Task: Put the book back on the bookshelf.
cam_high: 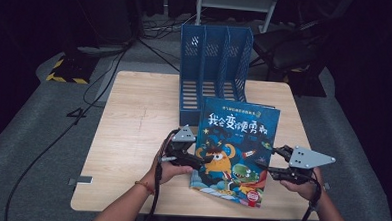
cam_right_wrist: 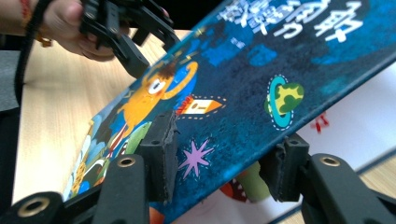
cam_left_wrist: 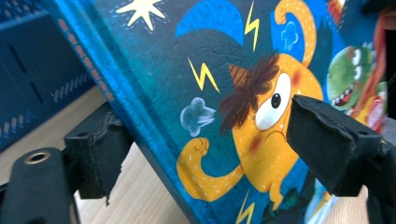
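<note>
The book (cam_high: 235,149) carries large Chinese title characters across the top of its dark blue cover, above a yellow cartoon monster; the finer print is illegible. It is held tilted above the near half of the light wood bench (cam_high: 133,118), long axis running near to far, title end away from the person. The left tongs (cam_high: 198,161) clamp its left edge; the right tongs (cam_high: 267,166) clamp its right edge. A blue file rack (cam_high: 214,66) stands at the far edge. Grey carpet surrounds the bench; the room beyond is dark.
</note>
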`<action>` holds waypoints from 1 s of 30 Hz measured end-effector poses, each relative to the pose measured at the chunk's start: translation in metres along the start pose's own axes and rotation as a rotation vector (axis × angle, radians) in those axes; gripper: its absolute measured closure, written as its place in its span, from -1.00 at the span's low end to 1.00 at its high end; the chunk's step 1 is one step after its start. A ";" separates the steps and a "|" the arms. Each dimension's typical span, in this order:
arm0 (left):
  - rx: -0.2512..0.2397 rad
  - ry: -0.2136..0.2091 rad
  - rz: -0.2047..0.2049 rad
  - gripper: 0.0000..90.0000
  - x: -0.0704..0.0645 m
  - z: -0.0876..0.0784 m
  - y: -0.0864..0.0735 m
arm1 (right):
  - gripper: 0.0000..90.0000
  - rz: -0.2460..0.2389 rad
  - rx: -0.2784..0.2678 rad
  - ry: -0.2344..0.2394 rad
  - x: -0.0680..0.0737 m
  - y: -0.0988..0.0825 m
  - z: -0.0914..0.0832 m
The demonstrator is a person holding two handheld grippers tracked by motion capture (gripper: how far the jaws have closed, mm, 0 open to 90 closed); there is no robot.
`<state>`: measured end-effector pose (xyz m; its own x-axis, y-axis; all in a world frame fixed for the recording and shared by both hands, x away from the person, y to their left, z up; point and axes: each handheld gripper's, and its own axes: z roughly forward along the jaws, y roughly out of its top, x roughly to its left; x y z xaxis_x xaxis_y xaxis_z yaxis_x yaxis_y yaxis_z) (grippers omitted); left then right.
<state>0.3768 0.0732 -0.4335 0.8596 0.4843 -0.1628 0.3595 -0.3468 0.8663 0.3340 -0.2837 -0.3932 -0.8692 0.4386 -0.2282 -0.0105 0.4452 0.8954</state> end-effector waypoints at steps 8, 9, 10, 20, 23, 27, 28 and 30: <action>-0.059 0.005 0.038 -0.47 -0.014 -0.011 -0.002 | 0.15 0.011 0.005 -0.029 0.001 -0.011 -0.003; -0.066 -0.002 0.046 -0.45 -0.015 -0.013 -0.002 | 0.16 0.009 0.006 -0.028 0.001 -0.012 -0.004; -0.079 0.004 0.052 -0.39 -0.017 -0.015 -0.002 | 0.16 0.007 0.007 -0.030 0.001 -0.014 -0.004; -0.089 0.003 0.087 -0.16 -0.019 -0.017 0.001 | 0.18 -0.037 -0.015 -0.043 0.011 -0.014 -0.013; -0.103 -0.015 0.094 -0.06 -0.016 -0.019 0.004 | 0.22 -0.049 -0.018 -0.036 0.014 -0.013 -0.016; -0.138 -0.056 0.100 0.01 -0.014 -0.020 0.008 | 0.26 -0.063 -0.022 -0.023 0.018 -0.012 -0.021; -0.142 -0.062 0.103 0.03 -0.014 -0.020 0.009 | 0.28 -0.068 -0.024 -0.020 0.019 -0.011 -0.022; -0.152 -0.082 0.125 0.11 -0.014 -0.022 0.011 | 0.31 -0.074 -0.027 -0.016 0.021 -0.011 -0.025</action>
<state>0.3609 0.0802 -0.4114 0.9231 0.3758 -0.0819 0.1942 -0.2716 0.9426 0.3032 -0.2986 -0.3984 -0.8573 0.4180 -0.3004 -0.0882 0.4557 0.8857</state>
